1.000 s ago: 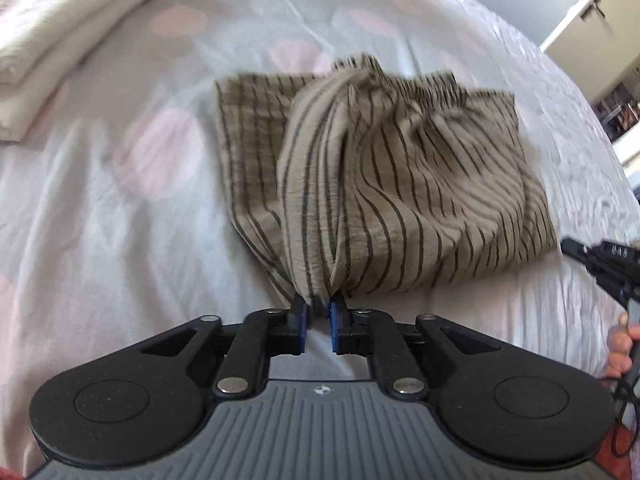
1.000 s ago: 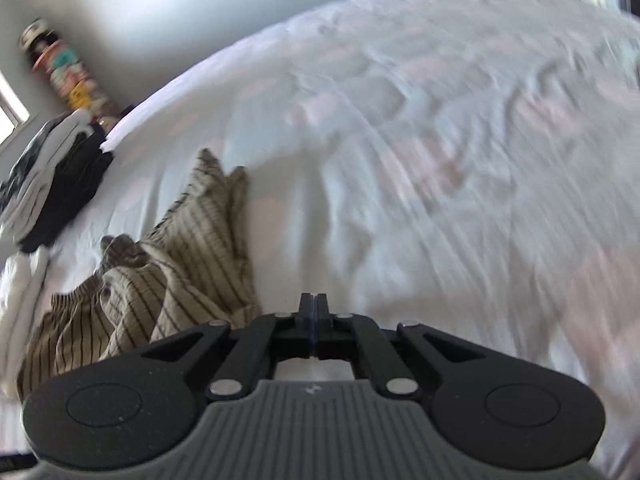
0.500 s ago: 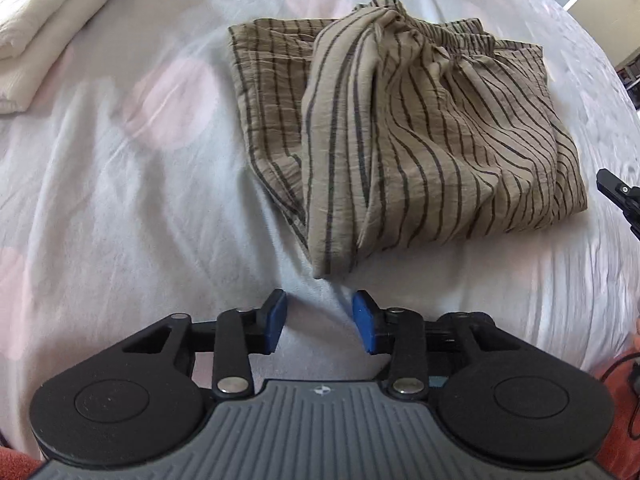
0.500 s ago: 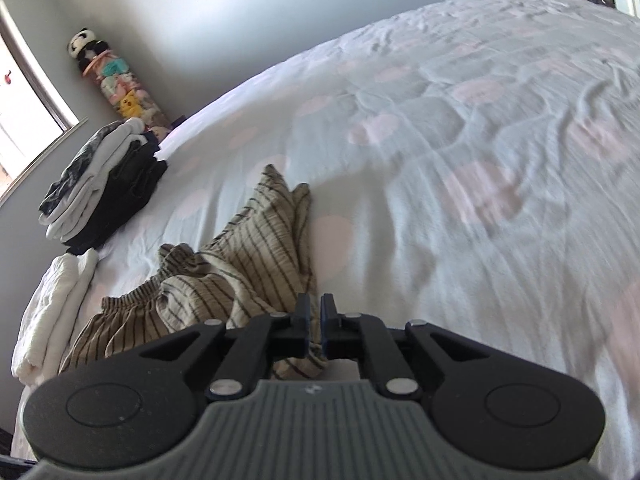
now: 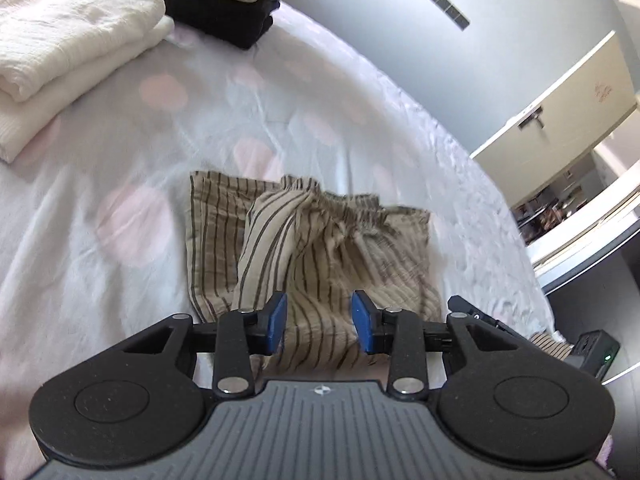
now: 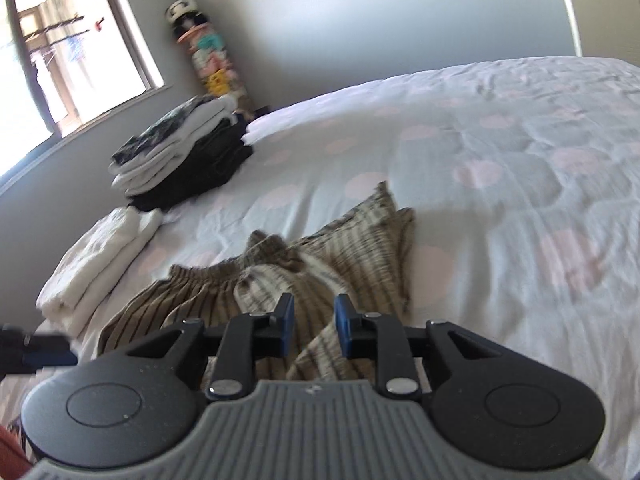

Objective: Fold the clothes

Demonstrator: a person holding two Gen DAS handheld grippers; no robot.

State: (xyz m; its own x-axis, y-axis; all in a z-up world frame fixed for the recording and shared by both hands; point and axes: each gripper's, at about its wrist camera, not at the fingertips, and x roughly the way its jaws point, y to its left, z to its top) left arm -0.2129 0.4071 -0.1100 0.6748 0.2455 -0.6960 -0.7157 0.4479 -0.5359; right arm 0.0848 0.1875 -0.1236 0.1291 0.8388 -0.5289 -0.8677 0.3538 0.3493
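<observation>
Left wrist: striped garment [image 5: 320, 248] lies beyond the parted fingers [image 5: 276, 318], unheld.

A spotted bedspread [image 6: 500, 208] covers the bed; a window [image 6: 60, 52] and what looks like a toy tower [image 6: 208, 52] stand behind.

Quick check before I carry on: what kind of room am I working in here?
Most likely a bedroom. The striped garment lies on a bed with a polka-dot cover, folded clothes stacks sit beside it, near a window.

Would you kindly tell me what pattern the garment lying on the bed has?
Tan with thin dark stripes; clearest in the left wrist view.
</observation>
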